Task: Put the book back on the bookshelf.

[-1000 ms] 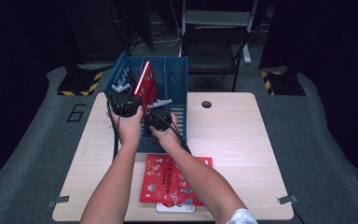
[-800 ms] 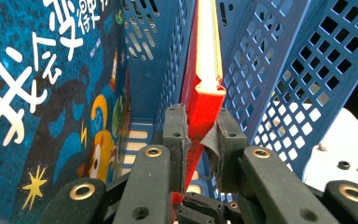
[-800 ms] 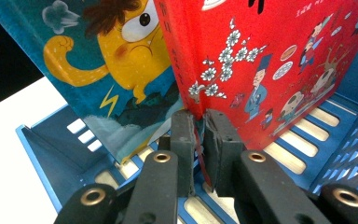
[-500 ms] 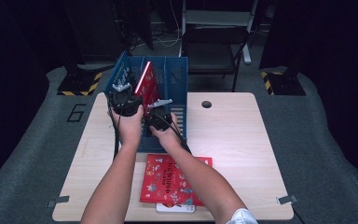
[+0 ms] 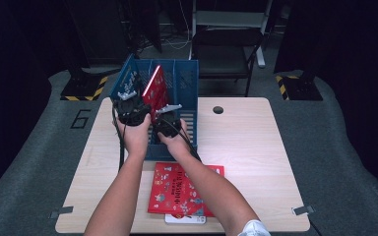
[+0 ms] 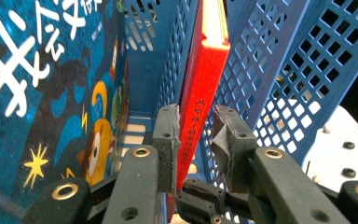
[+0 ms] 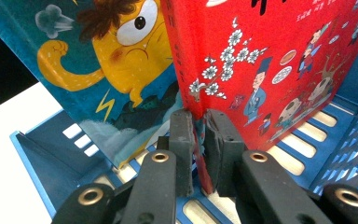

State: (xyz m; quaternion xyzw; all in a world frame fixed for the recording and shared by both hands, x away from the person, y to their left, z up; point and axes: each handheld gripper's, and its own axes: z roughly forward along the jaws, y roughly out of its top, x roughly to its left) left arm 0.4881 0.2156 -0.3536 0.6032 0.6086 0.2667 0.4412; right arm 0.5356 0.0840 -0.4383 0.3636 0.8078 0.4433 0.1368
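Observation:
A red book point(image 5: 155, 87) stands tilted in a blue slotted basket point(image 5: 184, 78) at the table's back left. My left gripper point(image 5: 139, 101) straddles its spine point(image 6: 207, 70). The jaws have just been opening: one pad point(image 6: 167, 135) still touches the spine, the other stands off it. My right gripper point(image 7: 198, 122) is shut on the lower edge of the same red book point(image 7: 270, 56), and sits just right of the left one as the right gripper point(image 5: 161, 114). A blue picture book point(image 6: 51, 70) stands in the neighbouring slot, the blue book point(image 7: 112, 60) leaning beside the red one.
A second red book point(image 5: 184, 189) lies flat near the table's front edge on a white item point(image 5: 184, 219). The perforated divider wall point(image 6: 279, 70) runs close beside the left jaws. The wooden table point(image 5: 256, 147) has a small hole point(image 5: 218, 109). A chair point(image 5: 226, 44) stands behind.

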